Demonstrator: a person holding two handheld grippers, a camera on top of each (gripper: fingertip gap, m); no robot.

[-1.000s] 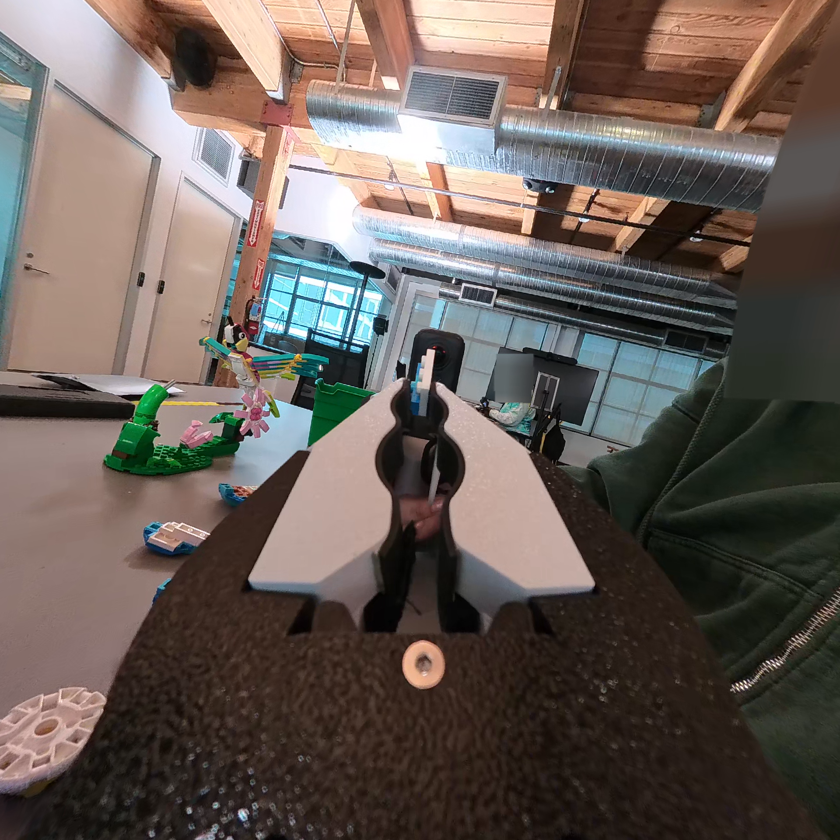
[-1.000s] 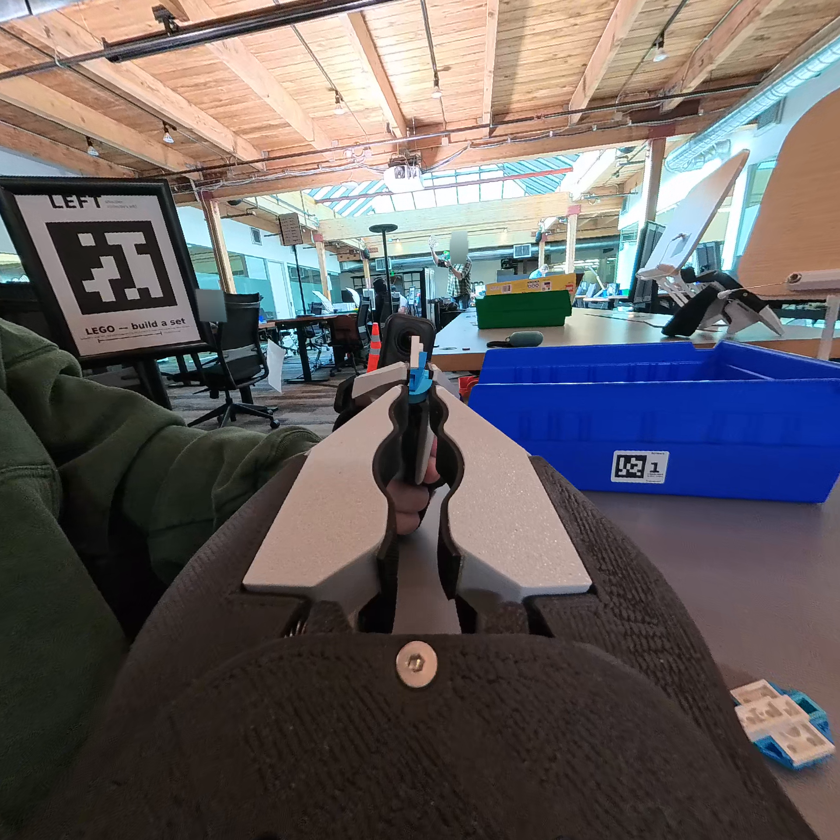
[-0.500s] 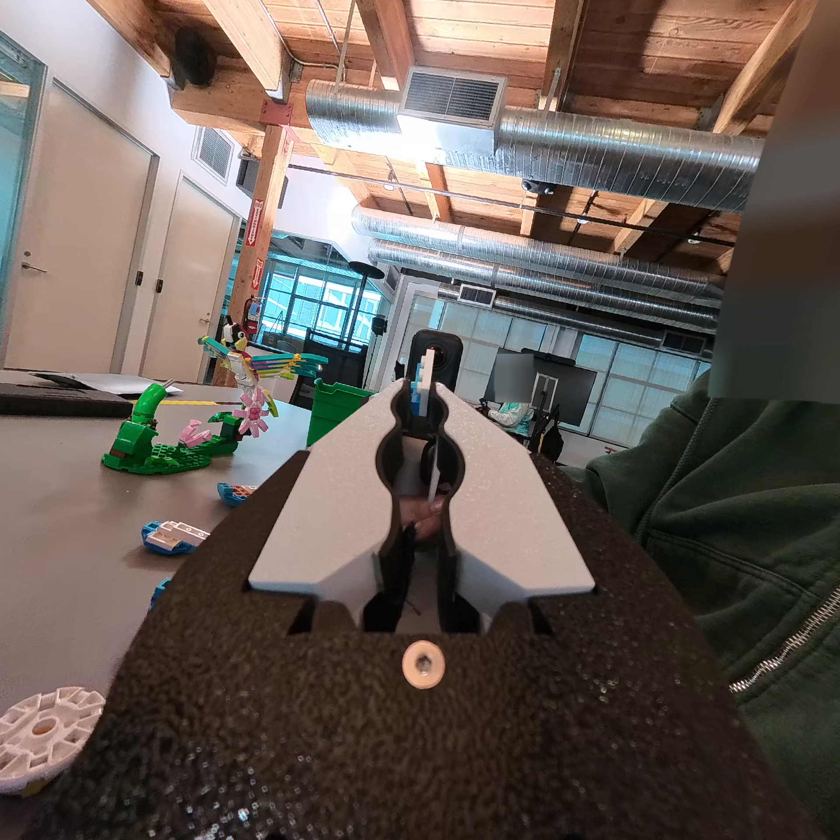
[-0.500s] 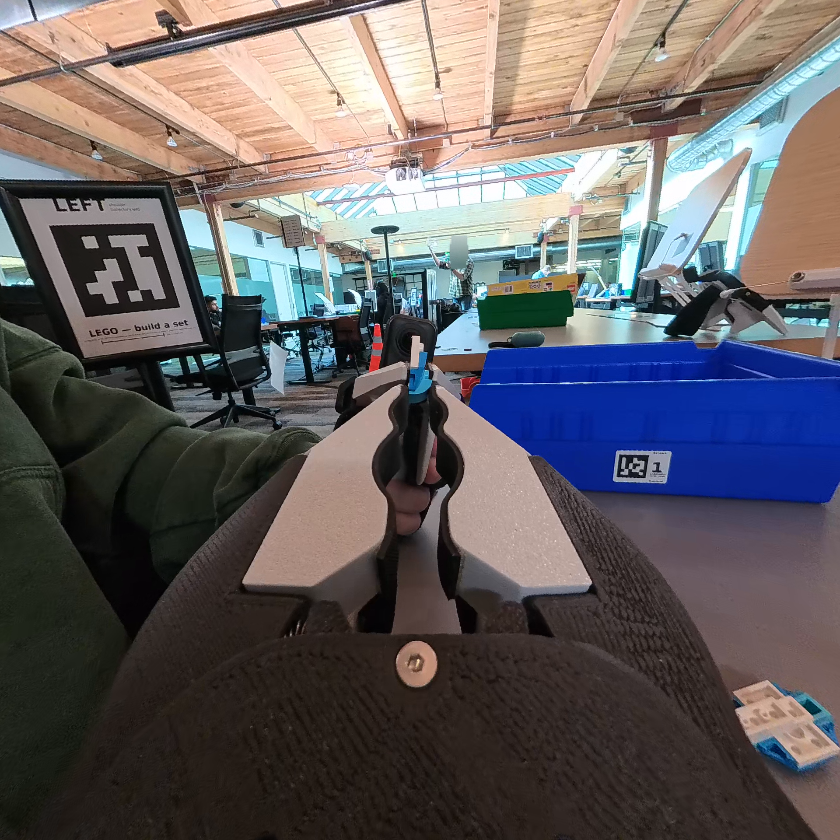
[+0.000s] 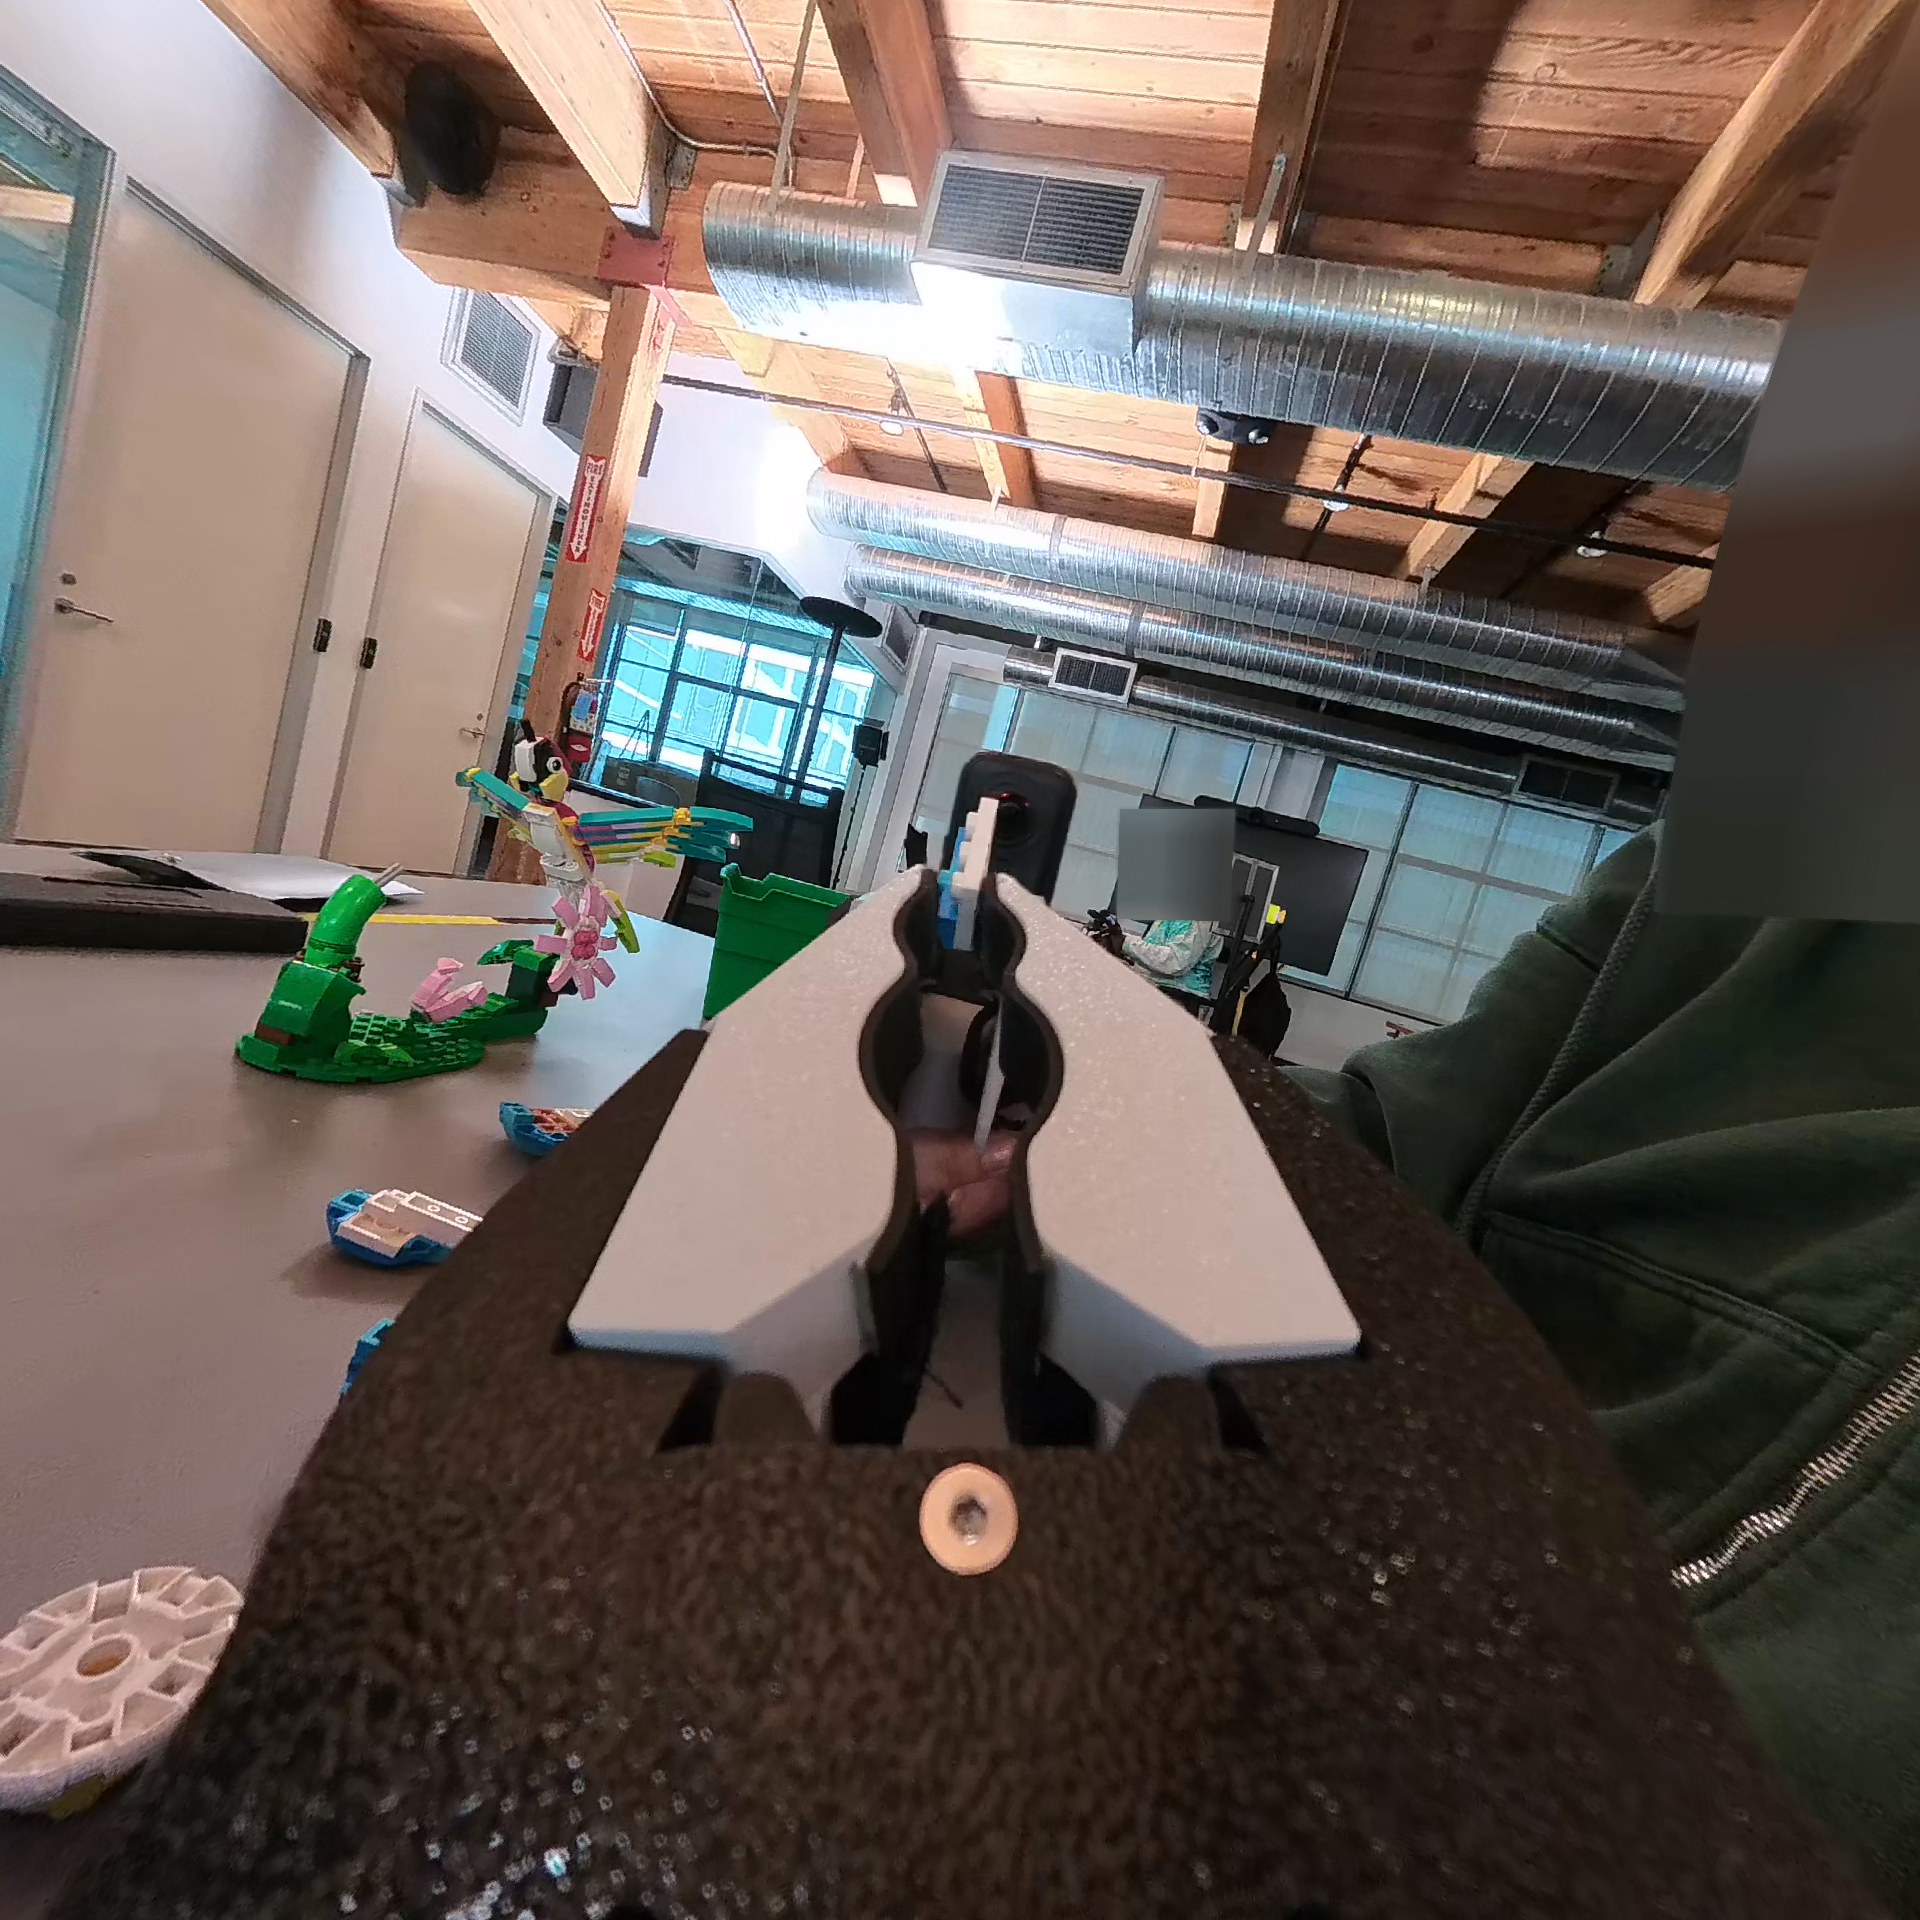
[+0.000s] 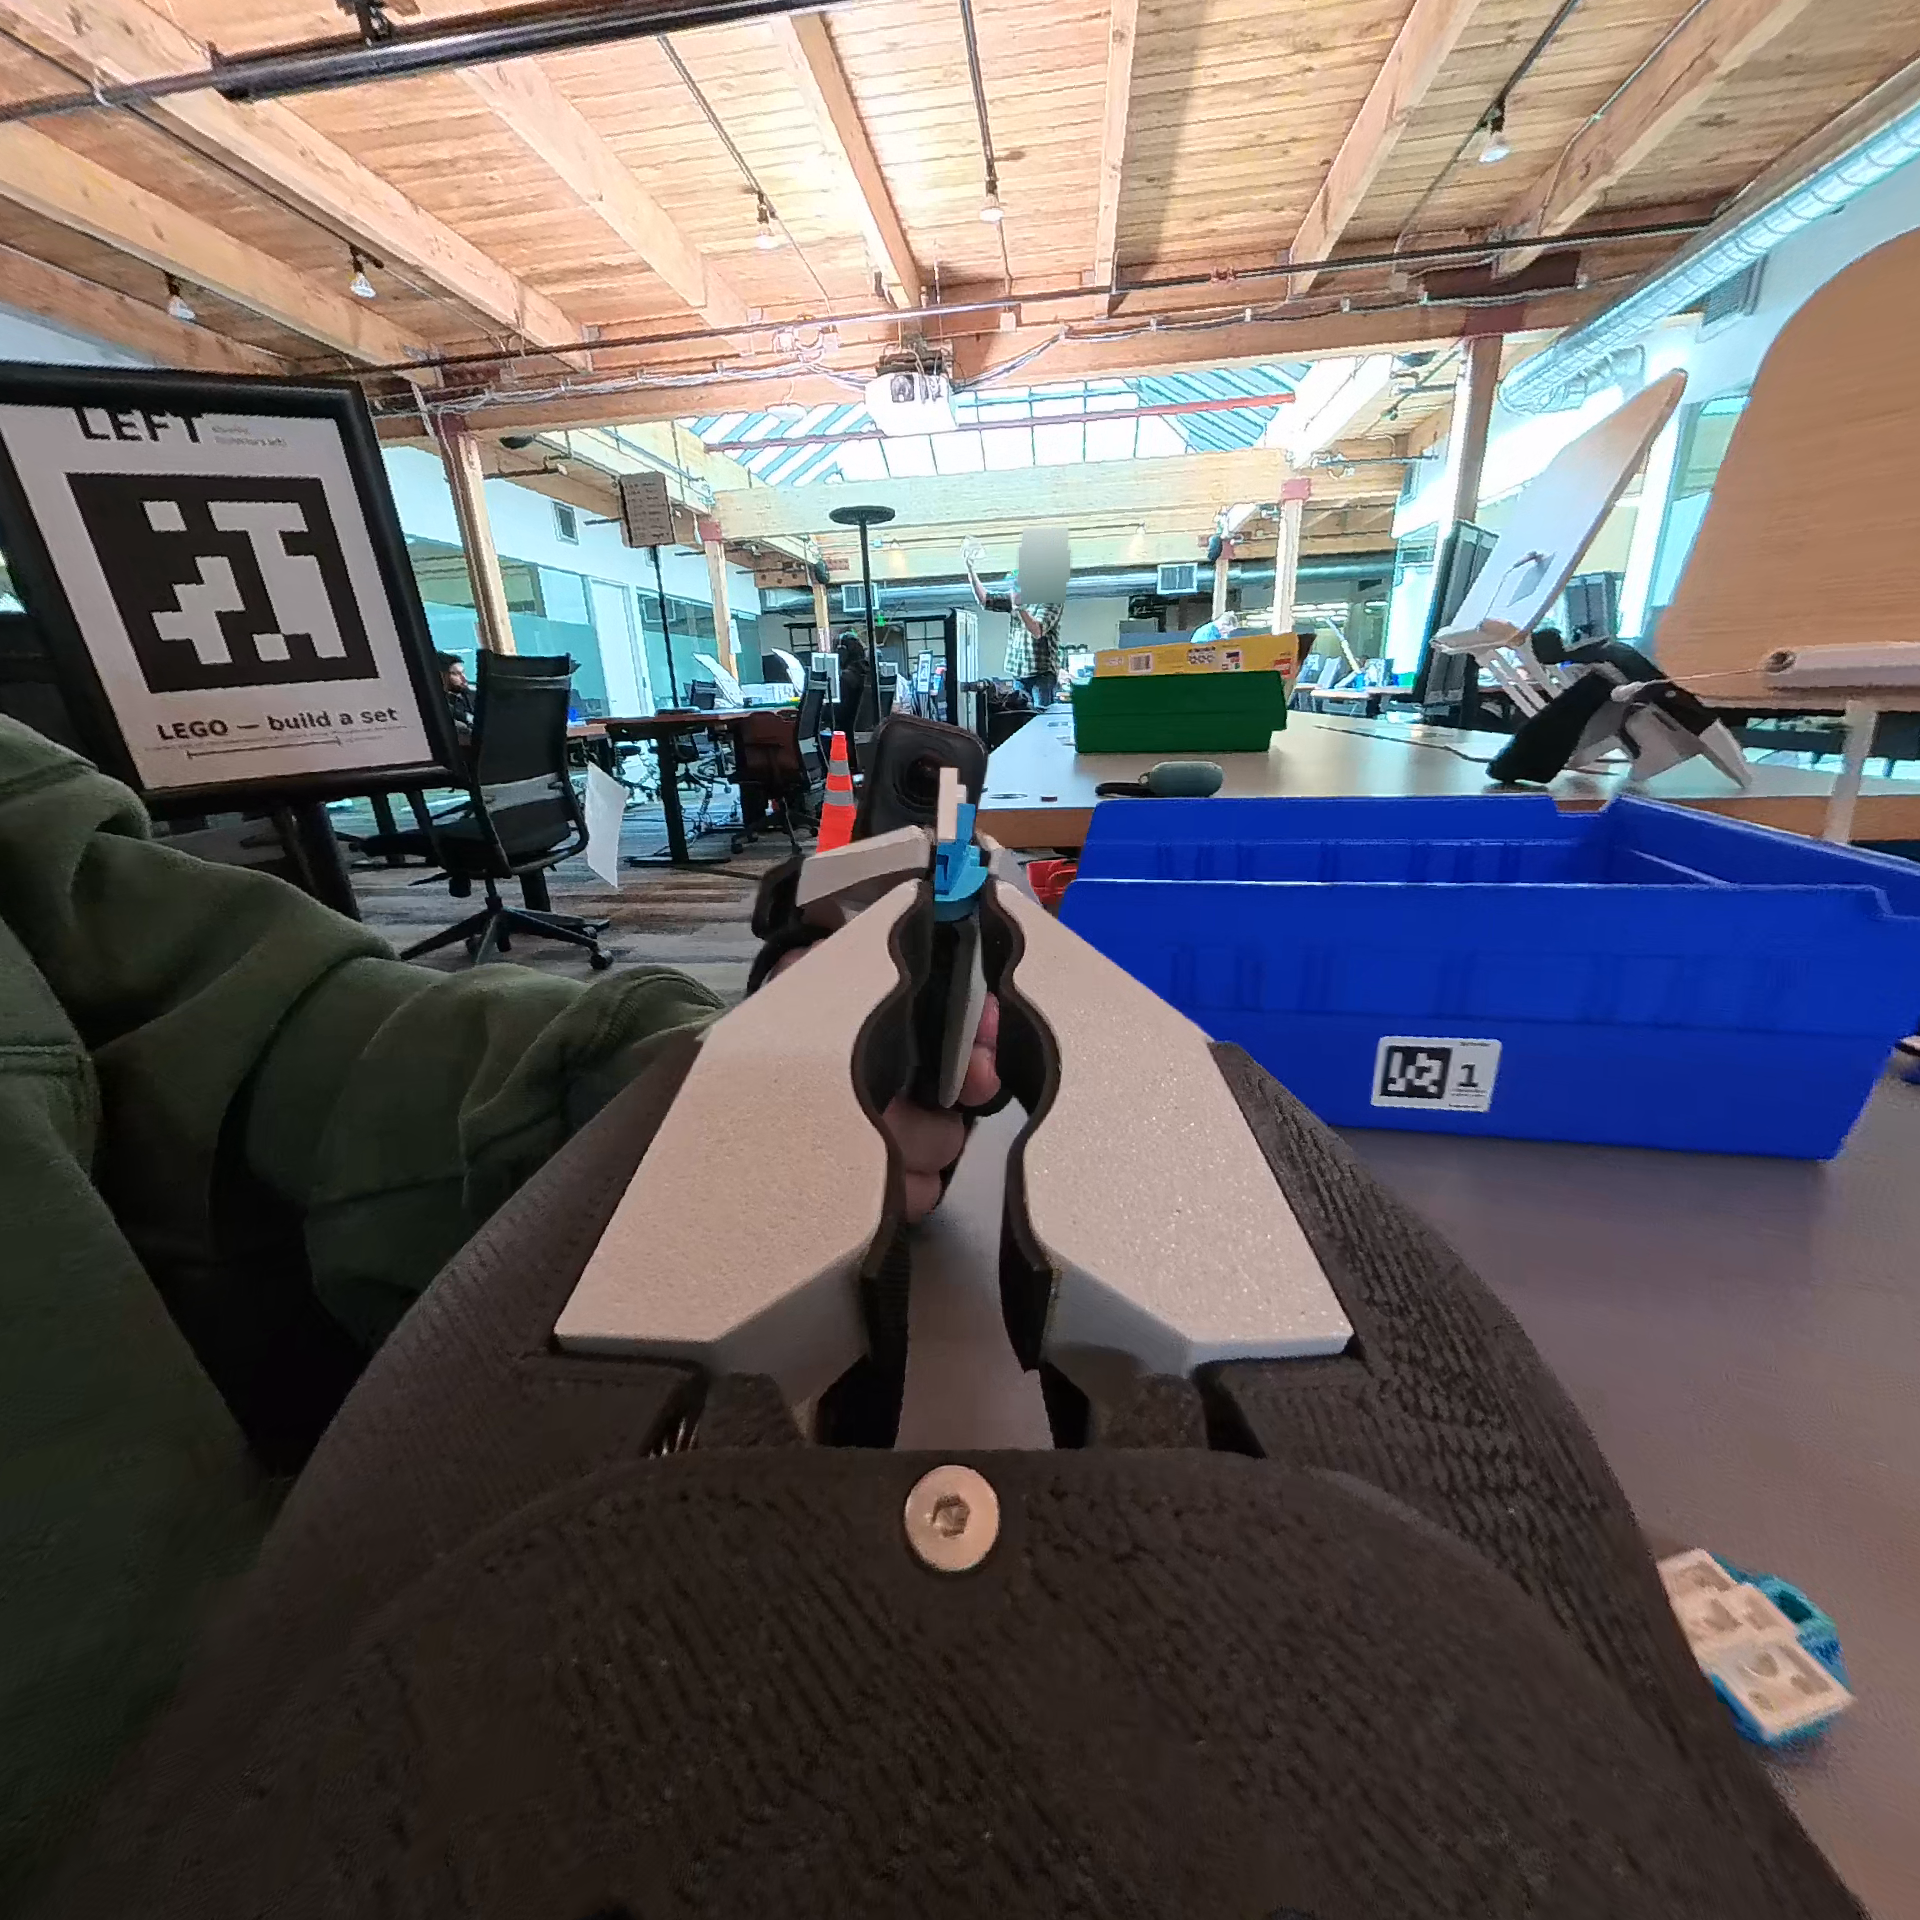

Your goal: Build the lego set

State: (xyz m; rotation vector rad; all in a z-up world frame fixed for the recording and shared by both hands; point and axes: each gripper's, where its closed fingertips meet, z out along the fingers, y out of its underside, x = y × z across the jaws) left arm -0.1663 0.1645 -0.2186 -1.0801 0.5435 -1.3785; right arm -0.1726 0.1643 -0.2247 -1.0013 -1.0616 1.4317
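Note:
My two grippers face each other tip to tip above the grey table. My left gripper (image 5: 961, 894) is shut on a small blue and white brick piece (image 5: 964, 878) that sticks up from its fingertips. My right gripper (image 6: 951, 899) is shut on a blue and white brick piece (image 6: 956, 868) too. Whether it is one joined piece or two pressed together I cannot tell. In each view the other gripper's black camera shows just behind the piece, in the left wrist view (image 5: 1023, 821) and in the right wrist view (image 6: 914, 774). A hand shows between the jaws.
A green brick model with a colourful bird (image 5: 416, 997) stands on the table (image 5: 125, 1195) at left. Small blue and white brick pieces (image 5: 400, 1226) and a white round part (image 5: 104, 1673) lie nearby. A blue bin (image 6: 1507, 977) stands at right, with another brick piece (image 6: 1756, 1652) in front of it. A person's green sleeve (image 6: 312, 1039) is close.
Almost nothing: both grippers stay shut and tip to tip, and the views drift only slightly.

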